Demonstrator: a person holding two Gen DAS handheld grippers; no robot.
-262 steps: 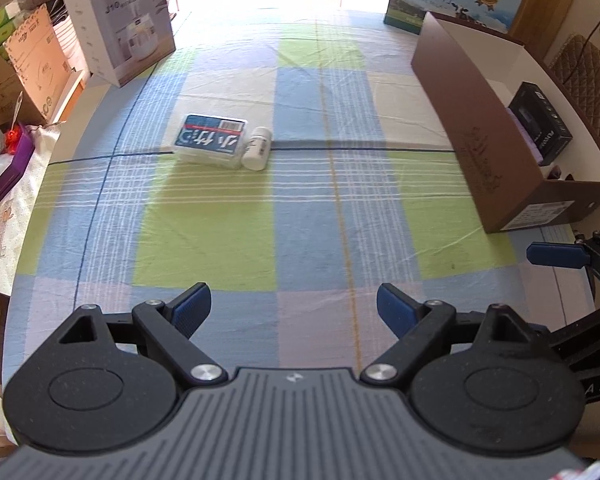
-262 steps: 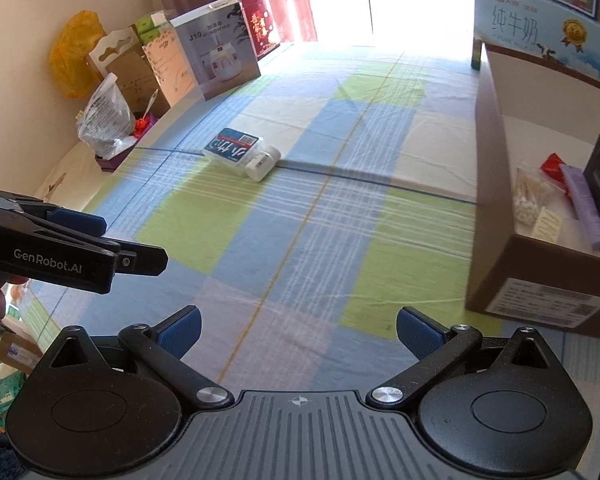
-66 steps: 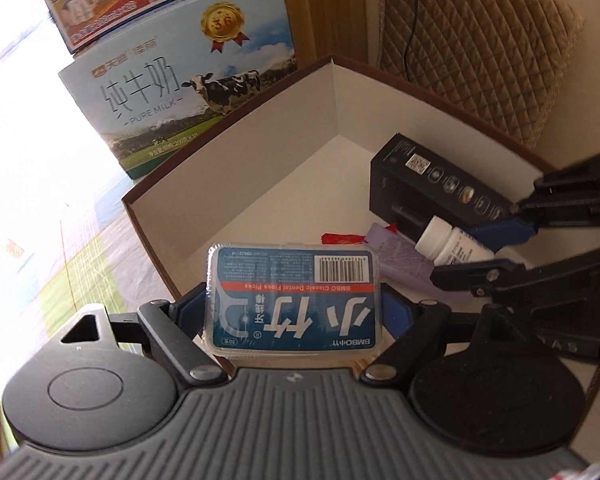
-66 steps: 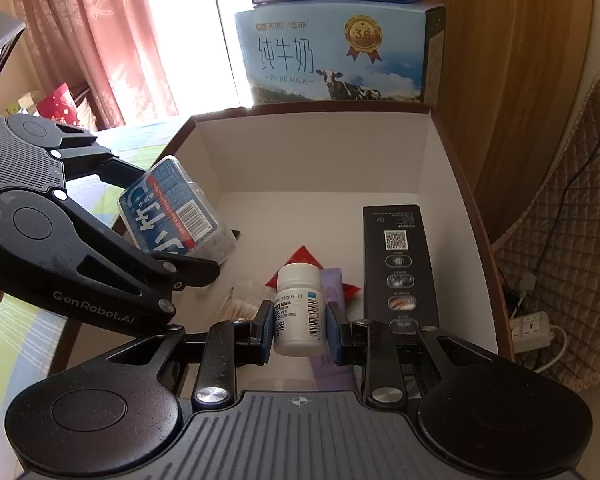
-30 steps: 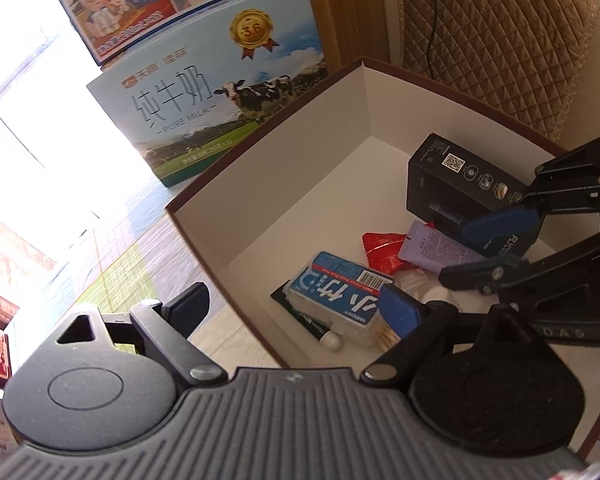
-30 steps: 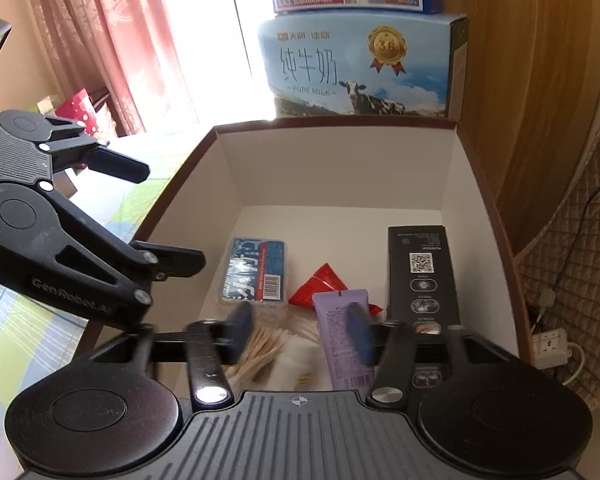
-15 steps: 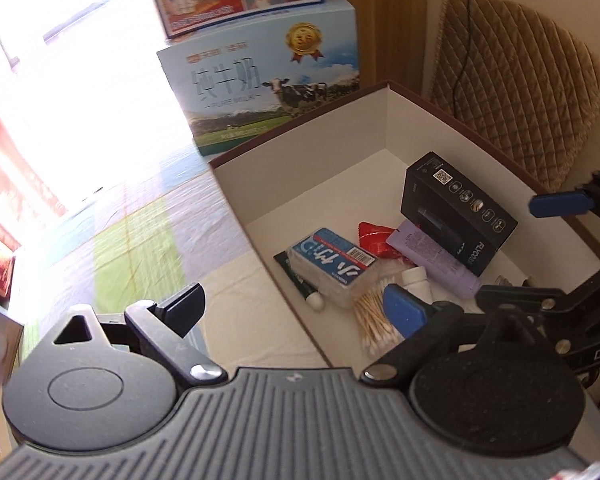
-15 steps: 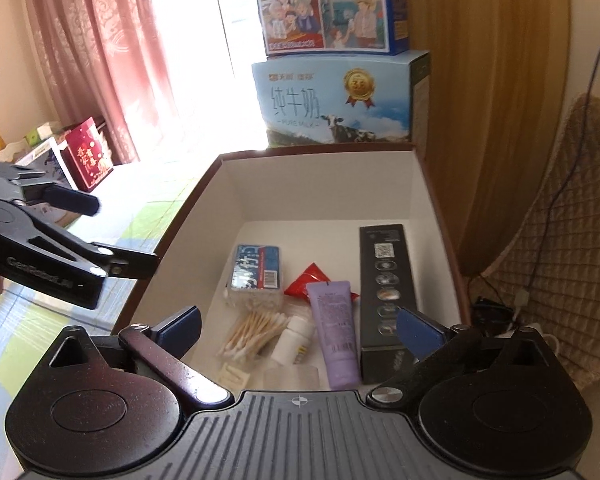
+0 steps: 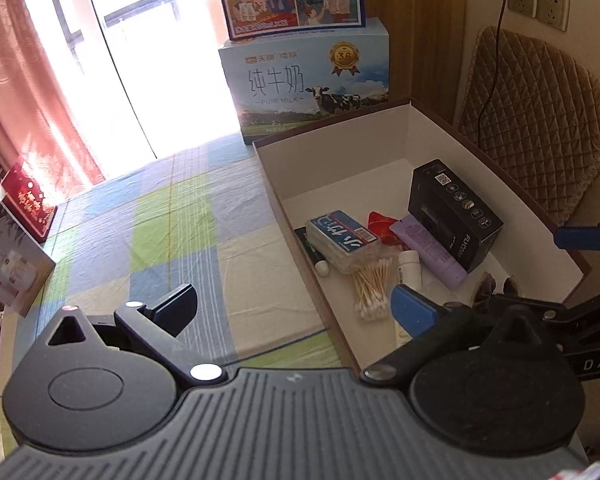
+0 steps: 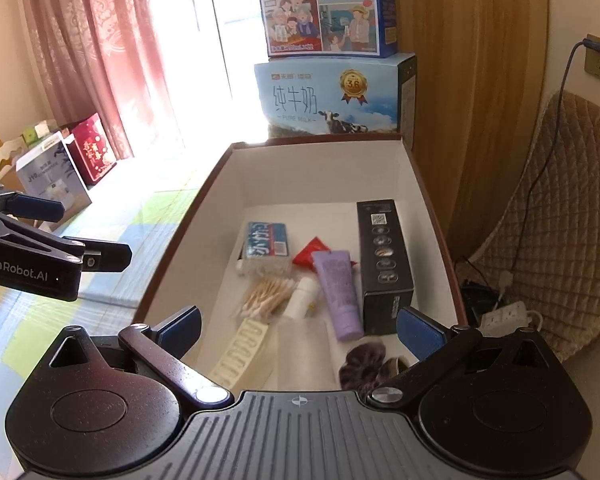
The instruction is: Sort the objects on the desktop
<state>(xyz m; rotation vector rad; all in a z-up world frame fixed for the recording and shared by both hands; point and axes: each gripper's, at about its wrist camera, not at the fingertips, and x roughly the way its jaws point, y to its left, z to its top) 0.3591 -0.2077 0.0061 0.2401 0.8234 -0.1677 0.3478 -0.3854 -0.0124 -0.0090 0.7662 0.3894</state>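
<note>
Floss box [image 10: 267, 245], white bottle [image 10: 303, 295] and swabs [image 10: 265, 297] lie in my carton [image 10: 432, 216]; left gripper [image 9: 296, 309] still widening, right gripper [image 10: 300, 330] released, both empty.

I am looking into a lived-in home room: pink patterned curtains [image 10: 100, 52] beside a bright glass door, milk cartons [image 9: 308, 84] stacked in the corner, a checked cloth [image 9: 172, 240] over the surface, a quilted chair cushion [image 9: 540, 120], wall sockets [image 9: 538, 2].
</note>
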